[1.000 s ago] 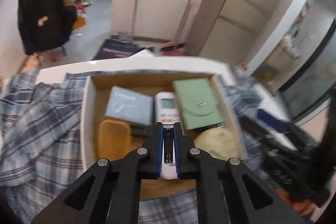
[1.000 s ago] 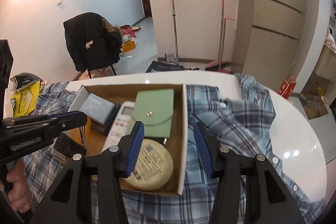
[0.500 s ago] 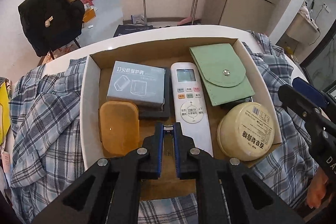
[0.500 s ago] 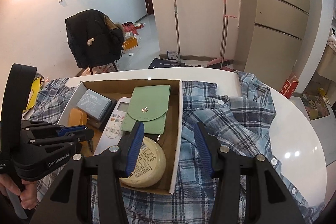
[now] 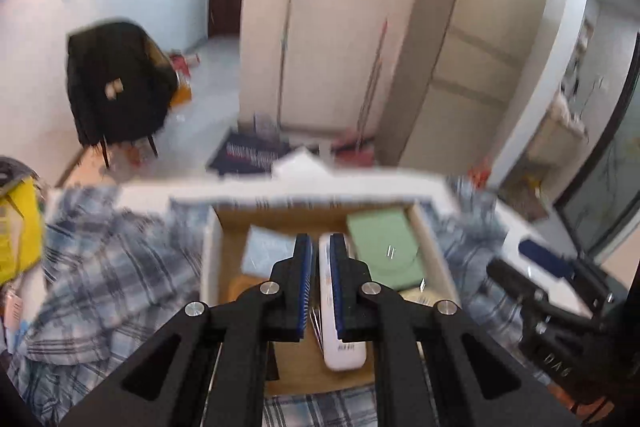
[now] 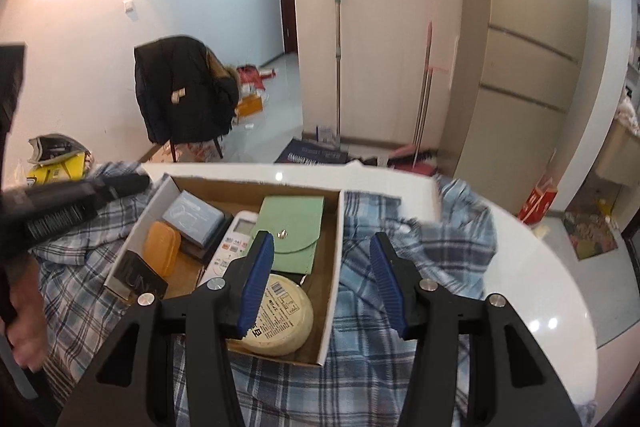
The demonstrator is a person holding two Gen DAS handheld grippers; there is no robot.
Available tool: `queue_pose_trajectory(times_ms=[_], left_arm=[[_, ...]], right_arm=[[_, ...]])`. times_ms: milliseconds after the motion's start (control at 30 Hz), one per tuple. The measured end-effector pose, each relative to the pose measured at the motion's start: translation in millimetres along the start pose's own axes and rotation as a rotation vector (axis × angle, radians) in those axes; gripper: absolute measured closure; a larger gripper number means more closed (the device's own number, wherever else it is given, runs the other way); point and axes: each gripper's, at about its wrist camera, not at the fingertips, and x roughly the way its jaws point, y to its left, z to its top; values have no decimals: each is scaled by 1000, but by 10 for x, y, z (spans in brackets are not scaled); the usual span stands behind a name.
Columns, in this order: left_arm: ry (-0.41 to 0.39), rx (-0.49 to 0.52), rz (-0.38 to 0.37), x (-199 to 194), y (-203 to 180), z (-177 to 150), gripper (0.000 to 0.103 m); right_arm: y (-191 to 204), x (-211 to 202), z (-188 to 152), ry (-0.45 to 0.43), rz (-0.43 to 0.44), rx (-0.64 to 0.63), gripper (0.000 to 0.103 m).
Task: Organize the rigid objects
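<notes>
Between the nearly closed jaws of the left gripper [image 5: 320,283] nothing appears to be pinched, though blur limits certainty; the right gripper [image 6: 322,277] is held spread above the box wall. The white remote [image 6: 230,247] is laid in the cardboard box [image 6: 334,259], long axis running front to back, display end far. The box is set on a plaid shirt [image 6: 416,251] over a white table [image 6: 560,291]; a jacket-draped chair [image 6: 180,95] is seen beyond.
</notes>
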Motion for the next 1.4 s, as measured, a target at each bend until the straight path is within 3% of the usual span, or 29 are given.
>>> queue_pose_trajectory(times_ms=[67,133,200,233,333,467,533,600,633,700,733,900,1067,1200,1400], left_arm=[[-89,8,41,-270,-20,36,92],[-168,27,112,-567,-80,14,78],[-237,27,117,-808,-103,-53,25],[-301,25,106,-980,-111,-117,19],[-429,50,112,-1418,-111,-284,18],[-521,62,66,-1868,-90,-461,16],[-555,65,55,-2025,-81,-533,10],[-608,75,62,-2200,-113,-652,0],[-639,78,63,-2276,-111,-713,0],[-705,82,78,-2435,-112,-857,0],[-724,82,82,-2490,-112,-909,0],[-740,42,47,-2704,-36,-1127,0],[-777,-23,111,-2627,88,-1356,0],[-720,40,109,-2388,101,-1487,0],[-735,109,134,-2051,32,-1767,0]], right_arm=[[-11,-182,33,-43,-5,-6,54],[-2,-376,78,-93,-9,-17,54],[32,-595,96,-155,-19,-34,54],[55,-720,93,-189,-22,-41,54],[128,-1009,74,-258,-7,-60,54],[198,-1281,5,-243,119,-52,51],[264,-1402,-49,-264,120,-74,46],[348,-1559,-130,-317,89,-103,33],[364,-1620,-163,-342,71,-114,27],[417,-1733,-227,-399,22,-137,3],[423,-1784,-258,-420,13,-134,0],[343,-1975,-384,-486,36,-61,0],[280,-1887,-571,-501,12,-58,0],[214,-1730,-707,-485,27,-29,0],[139,-1510,-917,-494,45,3,0]])
